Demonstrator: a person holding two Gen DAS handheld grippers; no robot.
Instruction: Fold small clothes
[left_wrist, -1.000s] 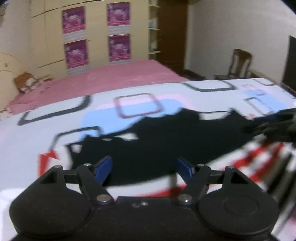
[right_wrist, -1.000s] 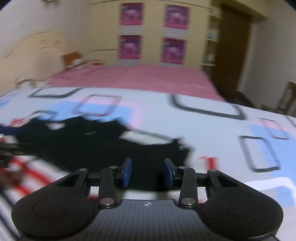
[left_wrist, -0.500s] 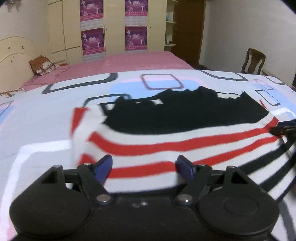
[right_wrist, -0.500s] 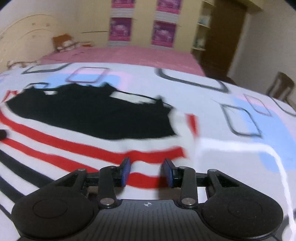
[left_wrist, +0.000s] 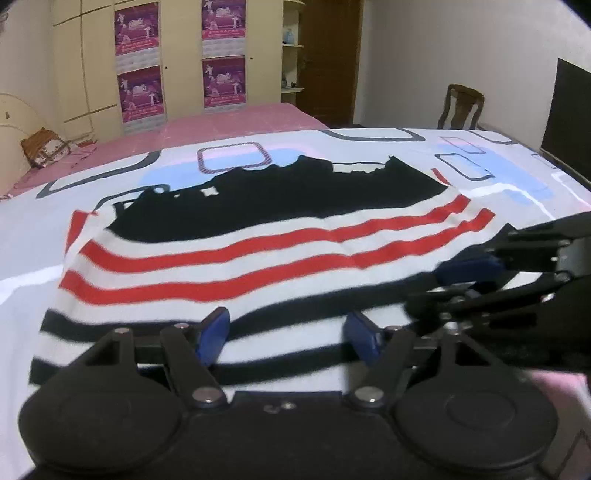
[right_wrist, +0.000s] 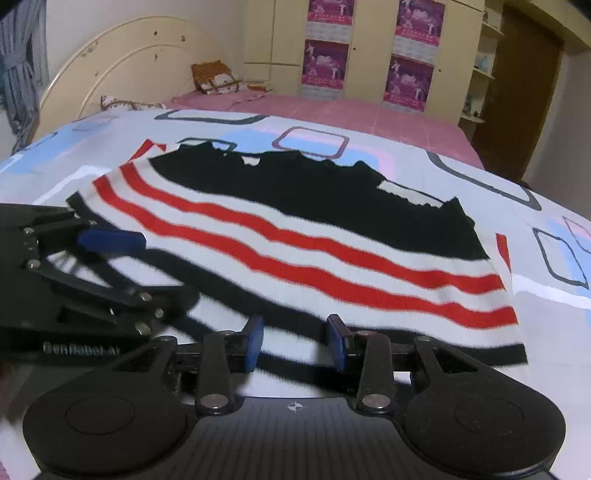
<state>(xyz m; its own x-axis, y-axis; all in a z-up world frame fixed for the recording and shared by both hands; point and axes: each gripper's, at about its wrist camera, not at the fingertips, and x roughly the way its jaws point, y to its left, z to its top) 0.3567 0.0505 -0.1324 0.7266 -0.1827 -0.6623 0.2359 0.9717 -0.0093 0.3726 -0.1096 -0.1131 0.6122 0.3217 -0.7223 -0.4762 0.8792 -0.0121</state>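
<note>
Striped garment (left_wrist: 258, 258) flat on bed (left_wrist: 33, 236), unfolded. Left gripper (left_wrist: 288, 332) and right gripper (right_wrist: 293, 341) apart, empty. Folding not begun.

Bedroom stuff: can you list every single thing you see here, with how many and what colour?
shirt: one, black top with red, white and black stripes, flat on the bedsheet
bedsheet: one, white with blue and pink squares, under the shirt
pink bed: one, behind
posters: four, purple, on the cream wardrobe
chair: one, brown, by the far wall
headboard: one, cream
left gripper: black with blue fingers, open at the shirt's near edge
right gripper: same colours, open
</note>
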